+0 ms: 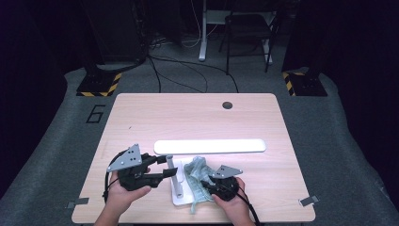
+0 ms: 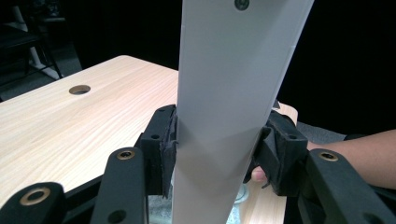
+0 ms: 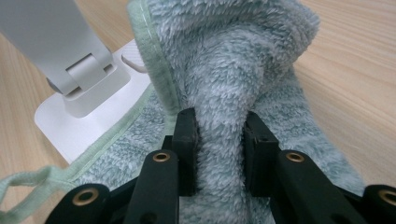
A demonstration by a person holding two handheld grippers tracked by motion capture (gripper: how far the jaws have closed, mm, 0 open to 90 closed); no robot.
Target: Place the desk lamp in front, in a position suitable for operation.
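The left gripper (image 1: pixel 162 173) clamps its jaws on the white desk lamp (image 1: pixel 209 147) by its upright arm, while just beside it the right gripper (image 3: pixel 219 135) pinches a fold of the pale green cloth (image 3: pixel 243 60) draped over the lamp's base (image 3: pixel 60 116).

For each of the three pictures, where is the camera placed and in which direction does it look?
High view: above the person's side, looking forward and down at the table; both hands show.
Left gripper view: on the left gripper, jaws clamping the lamp arm.
Right gripper view: on the right gripper, pinching the towel.
Shared: the lamp, the table.
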